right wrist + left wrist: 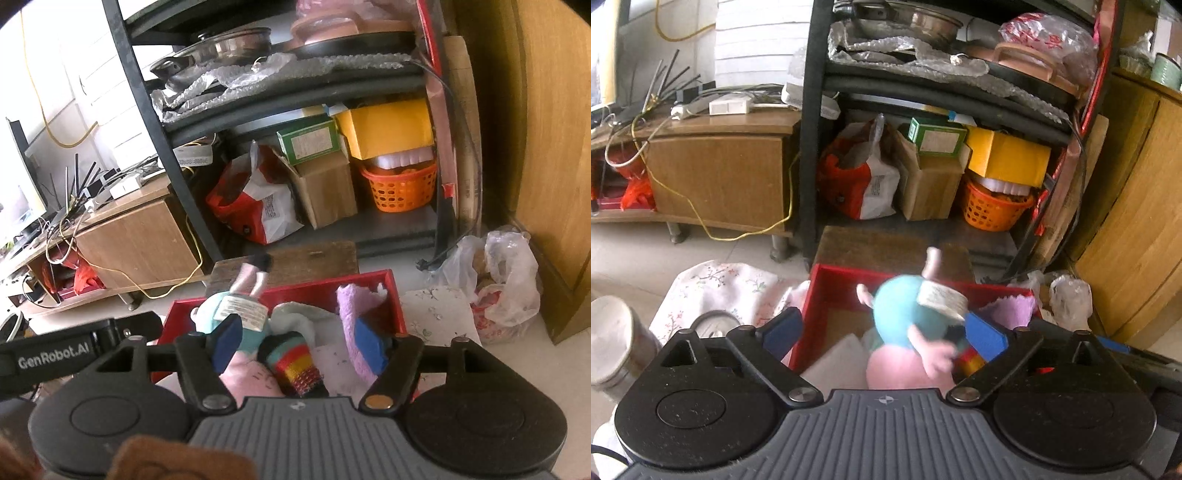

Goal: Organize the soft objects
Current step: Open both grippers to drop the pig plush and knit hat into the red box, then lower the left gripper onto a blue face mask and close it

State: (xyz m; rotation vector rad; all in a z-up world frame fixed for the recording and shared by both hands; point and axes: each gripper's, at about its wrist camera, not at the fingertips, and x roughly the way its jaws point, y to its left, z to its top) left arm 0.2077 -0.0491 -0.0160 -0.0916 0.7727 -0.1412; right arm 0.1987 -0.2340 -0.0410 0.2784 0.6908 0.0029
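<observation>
2 grippers over red box (395,295) | left gripper (886,332) spread | right gripper (299,345) spread, striped sock (295,362) between

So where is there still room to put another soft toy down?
The red box is crowded: plush toy, striped sock and purple cloth fill most of it. Bare cardboard floor shows only in its back left corner. Outside, the wooden stool behind the box is bare.
</observation>
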